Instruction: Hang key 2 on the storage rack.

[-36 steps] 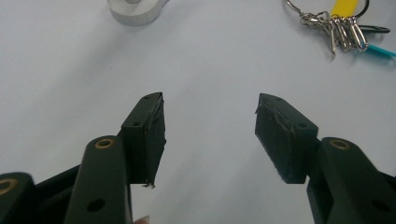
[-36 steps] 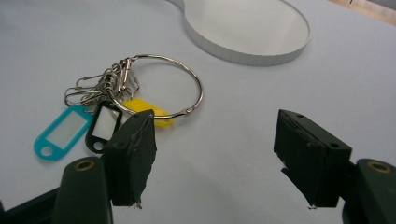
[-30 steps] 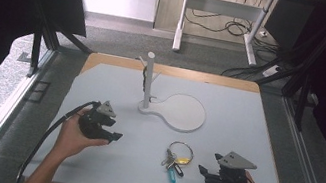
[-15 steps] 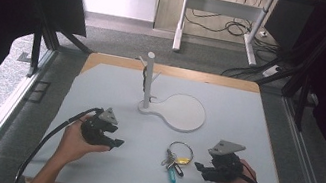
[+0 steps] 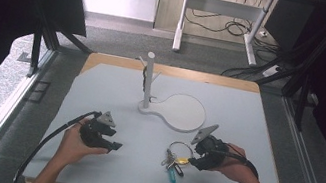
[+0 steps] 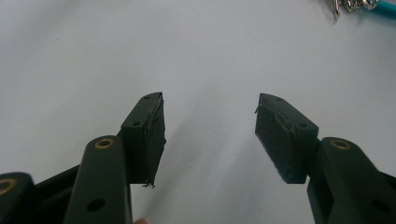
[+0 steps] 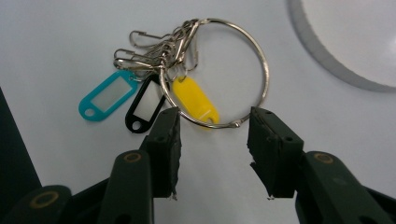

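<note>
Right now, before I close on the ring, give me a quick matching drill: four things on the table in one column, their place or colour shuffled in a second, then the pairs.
Things:
1. key ring
2. stand
3. left hand-held gripper
4. longest tag

Place or colour:
A. teal
B. open over bare mat, nothing between its jaws
C. lying flat, just ahead of the right hand-held gripper
D. upright white post on a round base, mid-table

Pairs: 1-C, 2-D, 3-B, 4-A
</note>
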Demonstrator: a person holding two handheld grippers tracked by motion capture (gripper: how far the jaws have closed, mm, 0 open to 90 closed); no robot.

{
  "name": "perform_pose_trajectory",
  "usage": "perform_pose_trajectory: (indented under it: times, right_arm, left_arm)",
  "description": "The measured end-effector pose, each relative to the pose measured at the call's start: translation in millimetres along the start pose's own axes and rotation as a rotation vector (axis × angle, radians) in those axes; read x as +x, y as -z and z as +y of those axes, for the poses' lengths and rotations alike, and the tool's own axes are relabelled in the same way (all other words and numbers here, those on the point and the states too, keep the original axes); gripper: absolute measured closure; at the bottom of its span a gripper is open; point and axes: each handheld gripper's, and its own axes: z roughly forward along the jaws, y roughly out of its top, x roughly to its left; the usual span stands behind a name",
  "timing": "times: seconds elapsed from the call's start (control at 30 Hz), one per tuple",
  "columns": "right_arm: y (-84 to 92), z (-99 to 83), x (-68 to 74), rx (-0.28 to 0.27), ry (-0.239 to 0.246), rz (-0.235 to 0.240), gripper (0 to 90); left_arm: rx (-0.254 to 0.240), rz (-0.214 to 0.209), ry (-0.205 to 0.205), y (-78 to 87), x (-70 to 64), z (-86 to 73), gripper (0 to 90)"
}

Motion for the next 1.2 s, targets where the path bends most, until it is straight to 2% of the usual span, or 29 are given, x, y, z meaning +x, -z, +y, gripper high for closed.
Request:
perform_pose_trajectory:
  times: [0.03,0.07,0.1,0.13,0.17,0.2,0.33,0.37,0.4,0.43,0.47,0.53,0.63,0.87,1.07,1.13,1.2]
  right_arm:
    - [-5.6,4.4,1.0,0.032,0.048,0.003,57.0]
    - [-5.6,4.4,1.0,0.032,0.048,0.003,57.0]
    - [-8.7,6.5,1.8,0.045,0.068,0.004,58.6]
    - [-11.6,8.8,2.2,0.060,0.094,0.010,59.6]
    - [-18.3,13.9,3.8,0.085,0.140,0.022,61.0]
    - [-18.3,13.9,3.8,0.085,0.140,0.022,61.0]
    - [-31.3,25.3,9.0,0.127,0.212,0.040,63.2]
    - [-36.9,29.1,12.0,0.142,0.243,0.057,64.5]
    - [-36.9,29.1,12.0,0.142,0.243,0.057,64.5]
    - [-40.6,31.3,14.9,0.153,0.264,0.071,66.2]
    - [-40.6,31.3,14.9,0.153,0.264,0.071,66.2]
    - [-42.6,32.0,16.9,0.161,0.280,0.082,69.4]
    - [-48.2,31.7,19.0,0.199,0.295,0.079,75.3]
    - [-53.9,34.6,22.6,0.207,0.312,0.073,84.3]
    - [-48.3,39.5,24.8,0.198,0.302,0.074,86.6]
    - [-41.1,40.5,25.2,0.192,0.283,0.090,86.6]
    - [-38.1,40.7,25.2,0.194,0.290,0.090,86.6]
  left_arm:
    - [0.000,-0.003,-0.003,0.0,0.4,-0.5,42.9]
    - [-0.005,-0.008,-0.004,0.1,0.6,-1.3,42.9]
    - [-0.004,-0.014,-0.005,0.2,0.5,-2.0,43.0]
    - [-0.005,-0.017,-0.003,-0.2,0.1,-2.5,43.0]
    - [-0.007,-0.016,0.000,0.0,-0.5,-2.9,43.0]
    - [-0.011,-0.019,0.001,0.7,-0.6,-3.4,43.0]
    - [-0.023,-0.019,0.005,4.6,-1.3,-4.5,42.9]
    - [-0.031,-0.019,0.011,6.0,-0.8,-5.9,42.9]
    - [-0.031,-0.019,0.011,6.0,-0.8,-5.9,42.9]
    - [-0.029,-0.019,0.017,6.5,-0.4,-6.8,42.9]
    - [-0.025,-0.014,0.011,7.0,0.5,-7.6,42.9]
    - [-0.032,-0.015,0.026,7.4,0.5,-9.2,42.9]
    - [-0.039,-0.015,0.037,8.4,1.6,-11.6,42.9]
    - [-0.036,-0.012,0.045,9.2,3.7,-14.7,42.8]
    - [-0.041,-0.011,0.055,8.4,4.6,-16.9,42.8]
    - [-0.036,-0.003,0.049,9.7,4.4,-17.7,42.7]
    - [-0.036,-0.003,0.052,10.8,4.3,-18.1,42.8]
